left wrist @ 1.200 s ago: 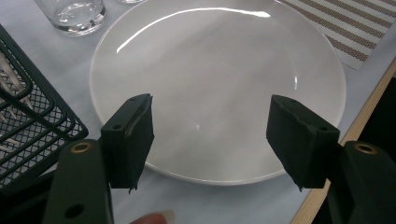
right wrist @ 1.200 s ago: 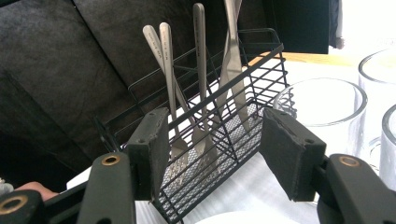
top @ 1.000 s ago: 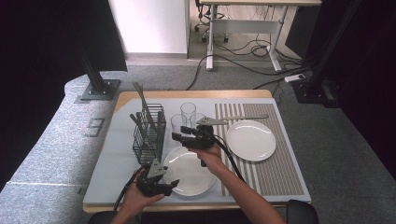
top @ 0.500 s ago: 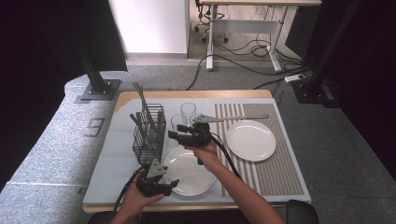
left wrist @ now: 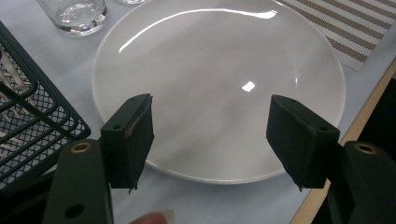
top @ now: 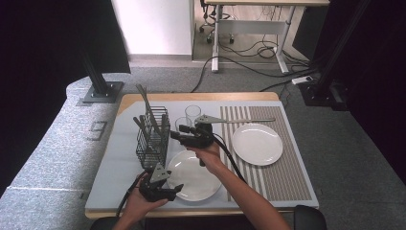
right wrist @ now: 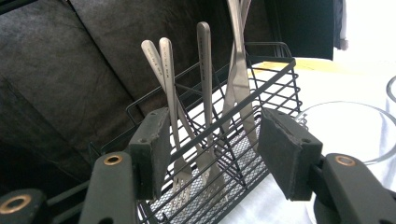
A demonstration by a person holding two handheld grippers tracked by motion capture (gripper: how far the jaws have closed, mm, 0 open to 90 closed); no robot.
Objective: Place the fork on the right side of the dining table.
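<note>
Right tool, jaws spread and empty, is edging leftward toward the cutlery basket, lining up on a fork; left tool is idling open.

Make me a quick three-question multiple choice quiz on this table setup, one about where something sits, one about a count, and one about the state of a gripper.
1. Where does the wire cutlery basket stand?
A. on the striped mat
B. on the pale left part of the table, beside the near plate
C. on the floor

2. How many white plates are on the table?
A. one
B. two
C. four

3. How does the right gripper stand?
A. open, nothing gripped, pointed at the basket
B. shut on a fork
C. shut on a glass

Answers:
1. B, the high view shows it left of the near plate, off the striped mat.
2. B, the near plate and the far plate on the mat.
3. A, the right gripper view shows its jaws apart, the cutlery farther off in the basket.
</note>
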